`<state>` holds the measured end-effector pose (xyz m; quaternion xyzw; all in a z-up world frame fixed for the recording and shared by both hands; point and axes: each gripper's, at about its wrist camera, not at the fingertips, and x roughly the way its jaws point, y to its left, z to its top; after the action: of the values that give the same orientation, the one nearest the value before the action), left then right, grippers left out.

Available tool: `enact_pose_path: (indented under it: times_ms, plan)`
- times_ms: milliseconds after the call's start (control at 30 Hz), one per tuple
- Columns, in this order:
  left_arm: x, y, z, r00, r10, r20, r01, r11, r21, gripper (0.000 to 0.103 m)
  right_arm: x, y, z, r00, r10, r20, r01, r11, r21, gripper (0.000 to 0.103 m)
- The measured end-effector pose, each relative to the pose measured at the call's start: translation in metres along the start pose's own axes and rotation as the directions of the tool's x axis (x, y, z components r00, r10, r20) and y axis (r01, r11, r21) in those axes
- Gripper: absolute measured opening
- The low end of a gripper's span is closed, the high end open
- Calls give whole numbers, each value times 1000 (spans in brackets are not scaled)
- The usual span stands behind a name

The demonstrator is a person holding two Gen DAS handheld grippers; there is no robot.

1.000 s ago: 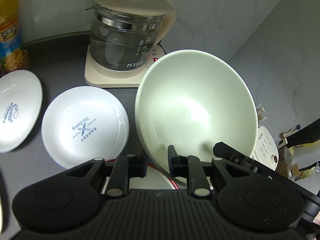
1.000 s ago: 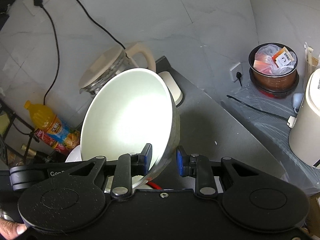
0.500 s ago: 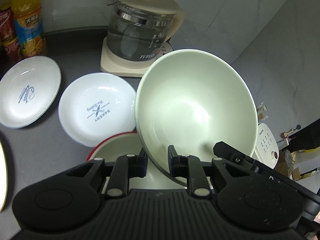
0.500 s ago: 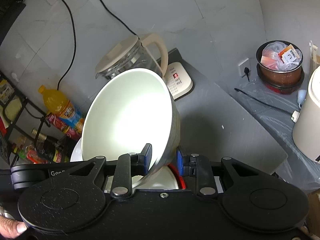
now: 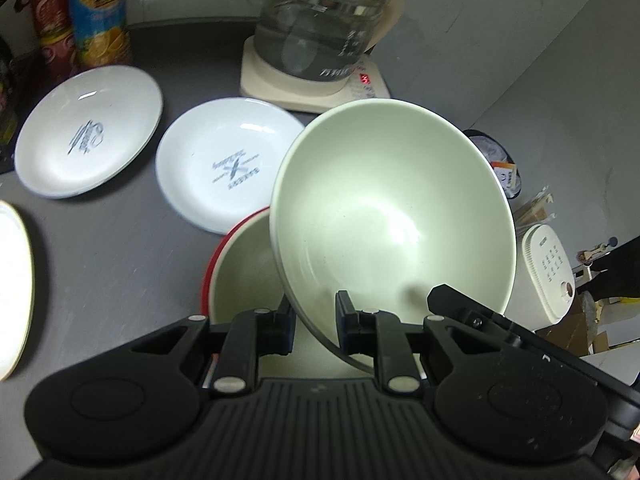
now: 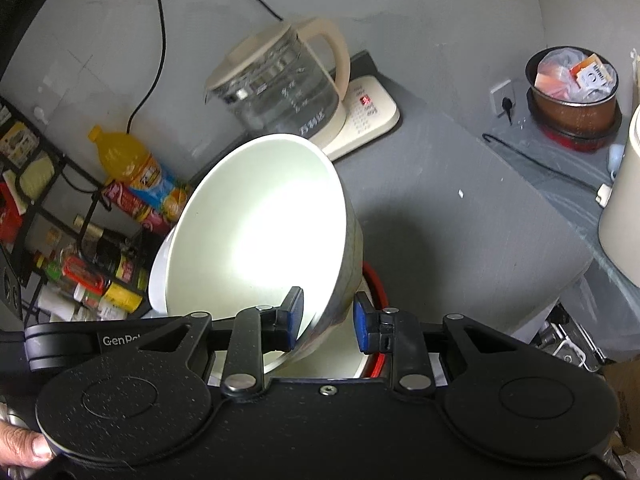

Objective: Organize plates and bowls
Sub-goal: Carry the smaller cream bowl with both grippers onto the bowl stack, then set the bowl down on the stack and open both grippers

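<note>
I hold a pale green bowl (image 5: 392, 216) tilted up above the dark grey table (image 5: 100, 260). My left gripper (image 5: 314, 326) is shut on its near rim. In the right wrist view the same bowl (image 6: 260, 240) has its wall between the blue pads of my right gripper (image 6: 328, 322), which is shut on it. Right under the held bowl stands a red-rimmed bowl (image 5: 244, 264), also seen as a red rim (image 6: 376, 292) in the right wrist view. Two white printed plates (image 5: 224, 168) (image 5: 88, 136) lie beyond it on the left.
A glass kettle (image 5: 320, 32) on its cream base stands at the back. Drink bottles (image 5: 96, 12) stand back left, and a gold-edged plate (image 5: 12, 288) lies at the left edge. The table ends close on the right (image 6: 560, 272). A hand (image 6: 20, 448) shows low left.
Both grippers have drawn back from the kettle and risen with the bowl. The red-rimmed bowl has come into view beneath it, and more of the plates and bottles shows.
</note>
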<state>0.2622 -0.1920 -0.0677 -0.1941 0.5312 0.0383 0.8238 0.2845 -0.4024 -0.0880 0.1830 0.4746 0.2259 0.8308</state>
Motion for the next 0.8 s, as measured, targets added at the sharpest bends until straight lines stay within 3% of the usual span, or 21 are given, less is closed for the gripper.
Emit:
enact_pose_path:
  times_ms: [400, 800]
  plan:
    - [-2, 17, -20, 998, 43, -38, -44, 998, -36, 19, 4, 4, -16, 996, 38, -77, -38, 999, 10, 29]
    - [-12, 17, -35, 995, 94, -41, -95, 996, -3, 25, 8, 2, -19, 997, 9, -72, -8, 1000, 10, 28]
